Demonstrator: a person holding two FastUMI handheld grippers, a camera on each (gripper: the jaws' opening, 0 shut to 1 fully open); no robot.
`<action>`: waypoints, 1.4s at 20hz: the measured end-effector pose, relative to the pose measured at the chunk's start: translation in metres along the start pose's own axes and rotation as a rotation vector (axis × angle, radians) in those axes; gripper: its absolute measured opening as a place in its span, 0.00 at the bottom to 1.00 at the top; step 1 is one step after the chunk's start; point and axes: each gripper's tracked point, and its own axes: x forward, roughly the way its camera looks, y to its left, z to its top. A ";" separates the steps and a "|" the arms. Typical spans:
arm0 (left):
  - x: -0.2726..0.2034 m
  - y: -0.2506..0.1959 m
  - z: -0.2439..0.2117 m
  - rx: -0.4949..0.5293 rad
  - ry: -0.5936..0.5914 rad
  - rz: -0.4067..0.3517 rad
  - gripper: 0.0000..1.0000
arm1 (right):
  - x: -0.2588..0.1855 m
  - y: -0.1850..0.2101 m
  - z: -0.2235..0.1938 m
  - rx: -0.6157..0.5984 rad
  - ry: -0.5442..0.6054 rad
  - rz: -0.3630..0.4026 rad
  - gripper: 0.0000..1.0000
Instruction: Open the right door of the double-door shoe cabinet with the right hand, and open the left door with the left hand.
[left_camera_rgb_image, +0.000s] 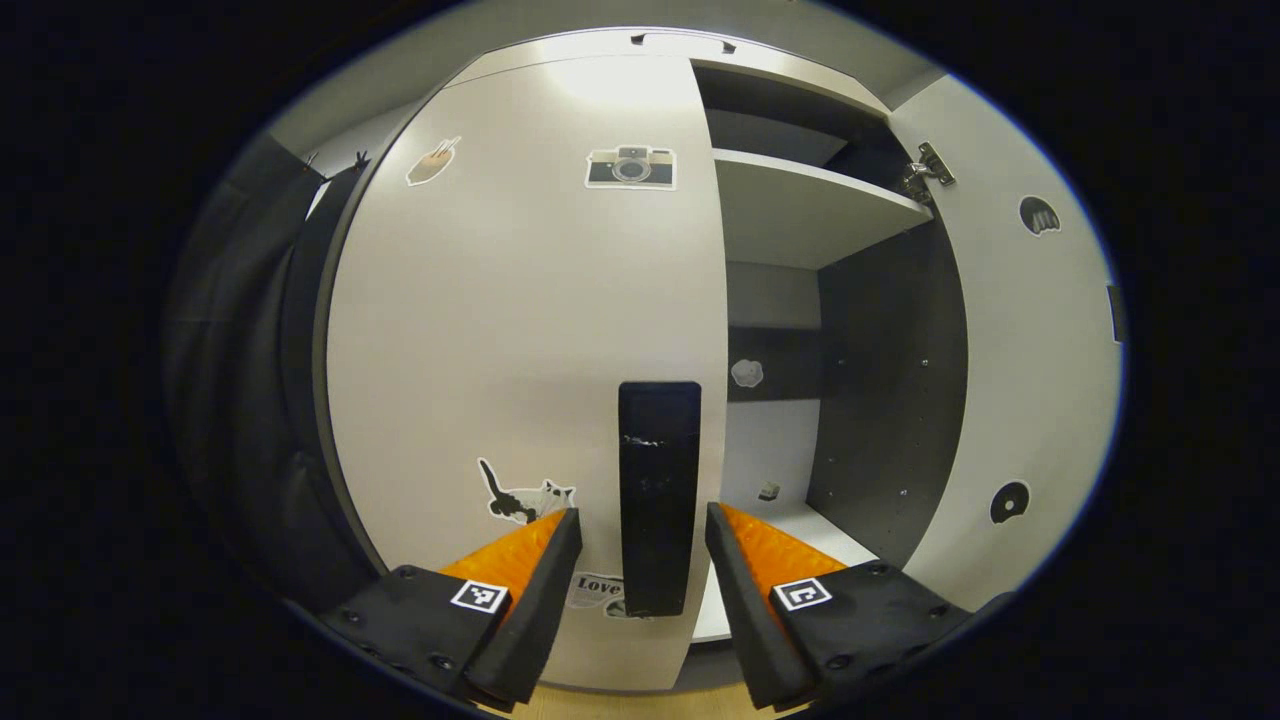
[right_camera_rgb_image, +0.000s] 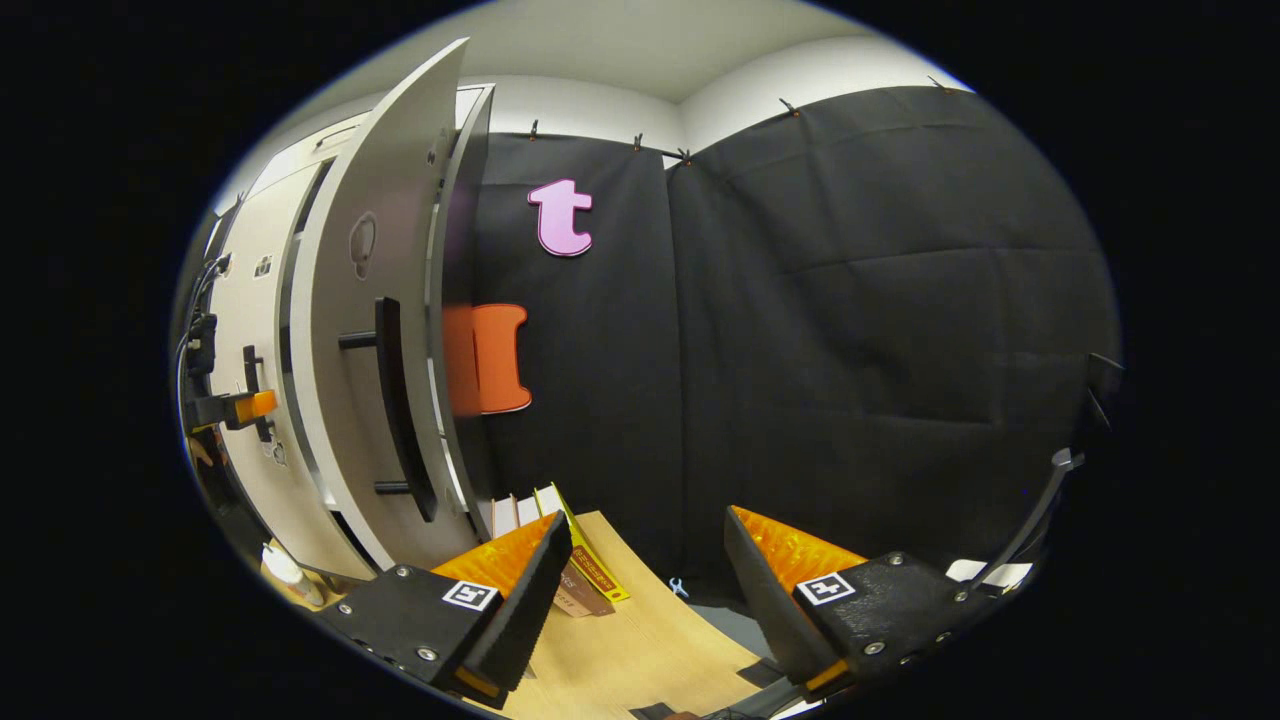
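Right door (left_camera_rgb_image: 1040, 330) already swung wide, shelves showing. Left door (left_camera_rgb_image: 520, 330) shut, black bar handle (left_camera_rgb_image: 658, 495) dead ahead betw. left gripper (left_camera_rgb_image: 643, 545) fingers, spread, not touching yet. Rigid panel, light hinge swing likely; grab handle mid-bar. Right gripper (right_camera_rgb_image: 648, 555) spread, empty, off door.

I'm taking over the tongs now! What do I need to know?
Left tongs: open, one finger on each side of the left door's black handle, not squeezing it.
Right tongs: open, holding nothing, facing the booth wall.
Right door: swung open, its handle free. That part is done.
Left door: closed.
Left to do: close the left tongs on the handle and pull that door open.
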 end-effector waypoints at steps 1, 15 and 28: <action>0.002 -0.001 0.000 -0.002 -0.006 -0.001 0.76 | 0.000 -0.002 0.000 0.001 0.000 -0.004 0.98; -0.013 -0.003 -0.005 -0.017 -0.015 -0.064 0.14 | -0.023 0.013 0.019 0.015 -0.050 0.024 0.93; -0.074 0.023 -0.007 -0.045 -0.012 -0.104 0.14 | -0.067 0.059 0.033 0.007 -0.081 0.108 0.93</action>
